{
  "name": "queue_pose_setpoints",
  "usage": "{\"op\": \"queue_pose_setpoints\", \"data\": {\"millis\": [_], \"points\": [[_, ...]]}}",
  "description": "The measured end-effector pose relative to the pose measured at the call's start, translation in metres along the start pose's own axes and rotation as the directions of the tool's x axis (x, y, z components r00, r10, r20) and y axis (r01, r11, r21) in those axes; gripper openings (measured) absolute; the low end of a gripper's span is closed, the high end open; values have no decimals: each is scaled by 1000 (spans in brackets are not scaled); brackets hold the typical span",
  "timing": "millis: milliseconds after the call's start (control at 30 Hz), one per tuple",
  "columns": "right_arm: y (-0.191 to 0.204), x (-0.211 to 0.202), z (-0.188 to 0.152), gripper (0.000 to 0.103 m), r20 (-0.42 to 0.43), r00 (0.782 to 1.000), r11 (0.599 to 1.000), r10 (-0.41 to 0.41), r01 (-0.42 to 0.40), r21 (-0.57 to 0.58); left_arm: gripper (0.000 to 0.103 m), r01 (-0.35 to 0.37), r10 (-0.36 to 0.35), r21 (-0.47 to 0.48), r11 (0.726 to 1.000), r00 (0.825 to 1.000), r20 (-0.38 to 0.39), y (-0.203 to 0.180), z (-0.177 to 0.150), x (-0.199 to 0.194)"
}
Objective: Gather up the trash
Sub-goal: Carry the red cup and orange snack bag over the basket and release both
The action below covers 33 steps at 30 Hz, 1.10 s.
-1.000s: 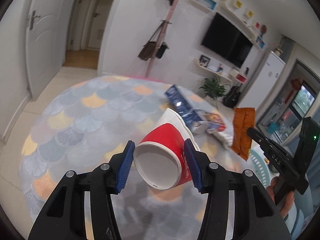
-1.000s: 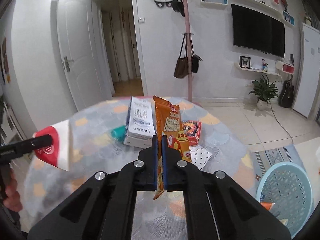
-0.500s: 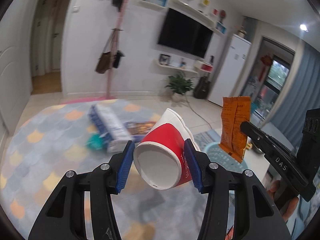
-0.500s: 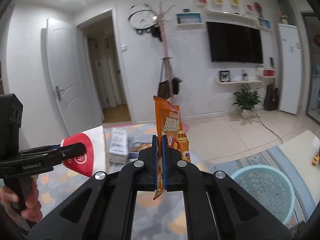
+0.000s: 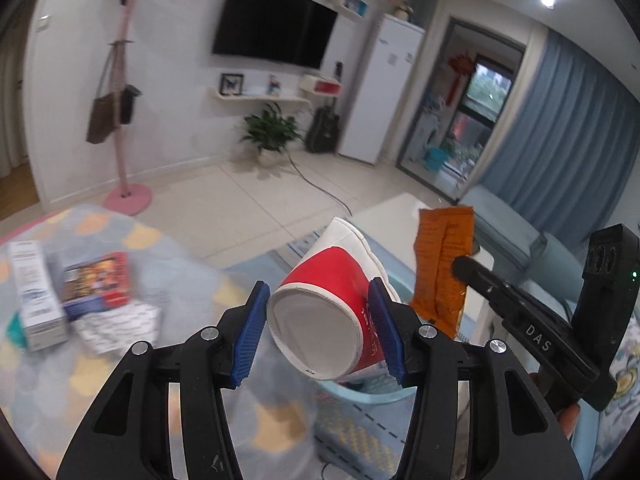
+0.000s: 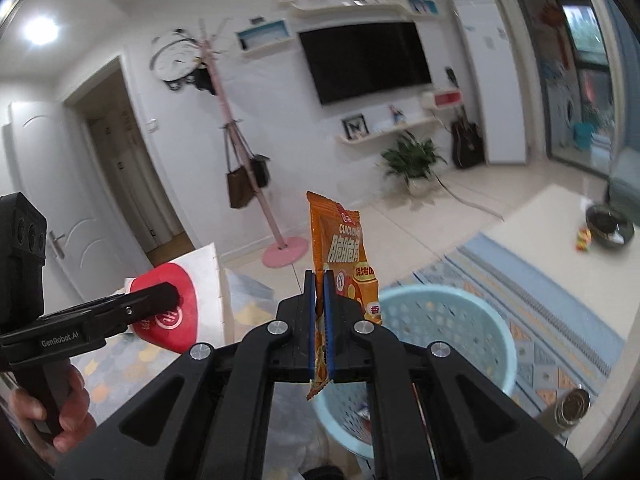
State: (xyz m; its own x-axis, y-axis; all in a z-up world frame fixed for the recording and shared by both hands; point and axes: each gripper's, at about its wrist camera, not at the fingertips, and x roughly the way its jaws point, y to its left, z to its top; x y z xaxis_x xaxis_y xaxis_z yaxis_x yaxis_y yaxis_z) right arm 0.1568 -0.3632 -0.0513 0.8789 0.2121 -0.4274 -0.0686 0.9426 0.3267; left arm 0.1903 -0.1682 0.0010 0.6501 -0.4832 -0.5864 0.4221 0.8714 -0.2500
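Over the basket: pale blue perforated plastic basket [image 6: 460, 320] sits at five o'clock, ready for drops.
Left gripper [image 5: 320, 332]: clamps red-and-white paper cup [image 5: 328, 320] sideways for carrying.
Right gripper [image 6: 320, 320]: pinches orange foil snack packet [image 6: 340, 248] upright, near the rim.

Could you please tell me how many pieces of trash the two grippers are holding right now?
2. A red and white paper cup sits between the left gripper's blue pads, and an orange snack bag is clamped upright in the right gripper, above the blue basket.
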Motion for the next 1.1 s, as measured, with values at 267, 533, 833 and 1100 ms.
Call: {"op": "queue_pose_setpoints", "data": {"millis": [267,533,833,1100], "points": [[-50,35,-21,2,-146,985,987,-91,108,116,50,-76,86,117,990,993,-83,-37,-10,73],[-74,62,-41,3,-257,956,969,-145,189,156,50,-55,70,93,994,984,-166,-35,-20,113],[-76,67,-47,8,-288,949,968,-132,186,169,73,-43,50,50,998,987,-151,-25,-26,94],[-55,64,-43,42,-264,956,973,-130,174,150,80,-73,73,6,997,992,-100,-4,-28,61]]}}
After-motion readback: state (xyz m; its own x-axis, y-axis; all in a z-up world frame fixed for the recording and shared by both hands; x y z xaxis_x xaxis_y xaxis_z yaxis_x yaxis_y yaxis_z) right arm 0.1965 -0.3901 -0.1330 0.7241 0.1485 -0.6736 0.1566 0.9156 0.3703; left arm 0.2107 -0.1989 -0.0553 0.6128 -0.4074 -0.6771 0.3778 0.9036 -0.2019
